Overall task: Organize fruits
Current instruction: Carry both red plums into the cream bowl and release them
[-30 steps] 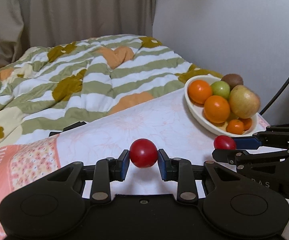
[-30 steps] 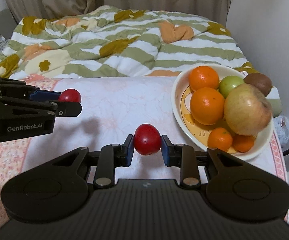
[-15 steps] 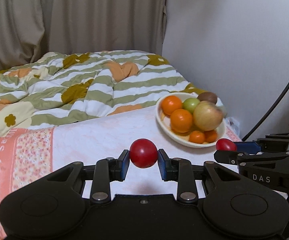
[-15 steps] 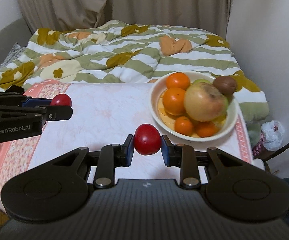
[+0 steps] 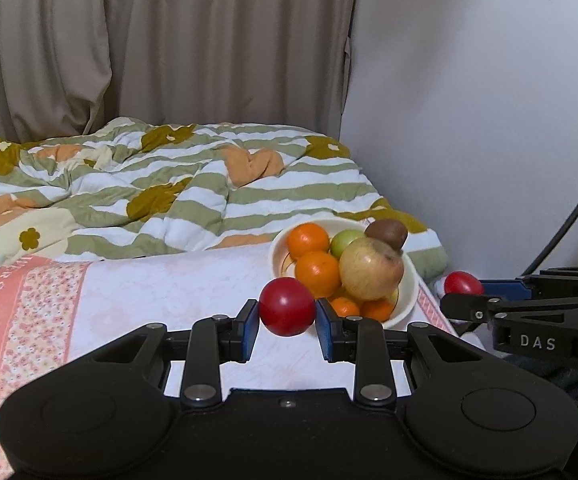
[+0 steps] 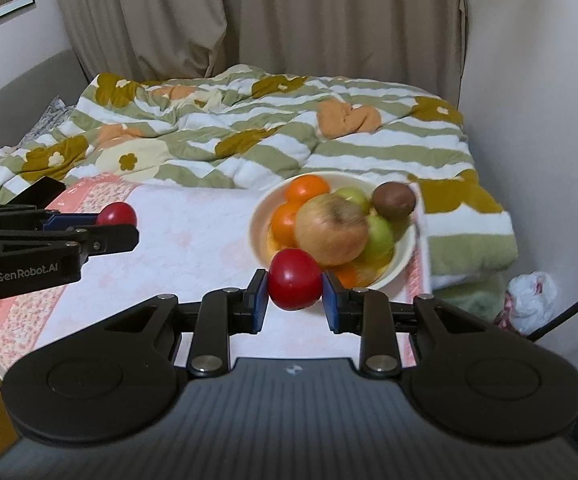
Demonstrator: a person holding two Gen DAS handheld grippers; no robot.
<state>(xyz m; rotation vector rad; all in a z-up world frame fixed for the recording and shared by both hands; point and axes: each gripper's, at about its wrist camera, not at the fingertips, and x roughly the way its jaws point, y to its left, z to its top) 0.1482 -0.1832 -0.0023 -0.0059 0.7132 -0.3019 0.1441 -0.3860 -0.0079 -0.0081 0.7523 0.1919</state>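
Above the table (image 5: 177, 288), both grippers had drawn back from the bowl (image 5: 405, 280); left gripper (image 5: 287, 316) and right gripper (image 6: 295, 292) each stayed clamped on a red tomato (image 5: 287, 306), neither yet placed.

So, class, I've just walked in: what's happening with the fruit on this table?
A person holds two claws, each shut on a red tomato: the left claw grips one tomato, the right claw another. Both hang above the pink tablecloth, short of the white bowl piled with oranges, apples and a kiwi.
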